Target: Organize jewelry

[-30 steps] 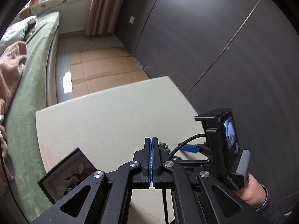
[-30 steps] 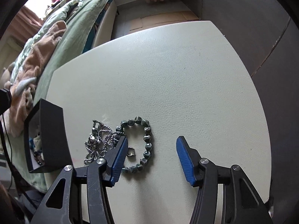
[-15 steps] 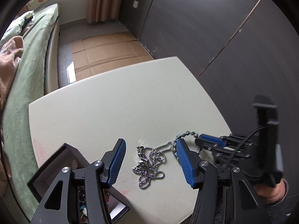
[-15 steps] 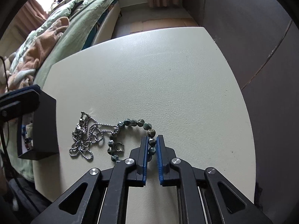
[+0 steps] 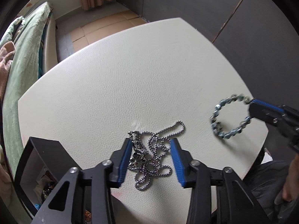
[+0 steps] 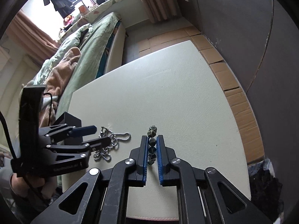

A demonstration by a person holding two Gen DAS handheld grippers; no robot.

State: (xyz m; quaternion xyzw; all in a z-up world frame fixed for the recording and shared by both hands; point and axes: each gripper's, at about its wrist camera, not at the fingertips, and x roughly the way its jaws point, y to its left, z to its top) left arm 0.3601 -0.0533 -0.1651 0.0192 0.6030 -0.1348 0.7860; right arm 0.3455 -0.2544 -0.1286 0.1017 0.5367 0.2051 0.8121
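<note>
A silver ball-chain necklace [image 5: 155, 155] with a pendant lies in a heap on the white table [image 5: 130, 74]. My left gripper [image 5: 151, 140] is down around it, one blue pad on each side; its jaws are closing and the pads do not squeeze the chain. My right gripper [image 6: 151, 136] is shut on a green-grey bead bracelet [image 6: 152, 129]. In the left wrist view that bracelet [image 5: 224, 119] hangs blurred as a ring from the right gripper [image 5: 251, 102], off to the right of the chain. The left gripper [image 6: 101, 134] shows in the right wrist view over the necklace [image 6: 112, 140].
An open black box [image 5: 46, 149] with small items inside stands at the table's near left corner, close to the left gripper. A bed with a green cover [image 5: 22, 46] runs along the left. Dark wall panels [image 5: 224, 9] bound the right side. Cardboard [image 5: 112, 24] covers the floor beyond.
My left gripper opened, sank over the chain necklace, and its jaws have narrowed. My right gripper shut on the bead bracelet and carried it up and to the right, away from the chain.
</note>
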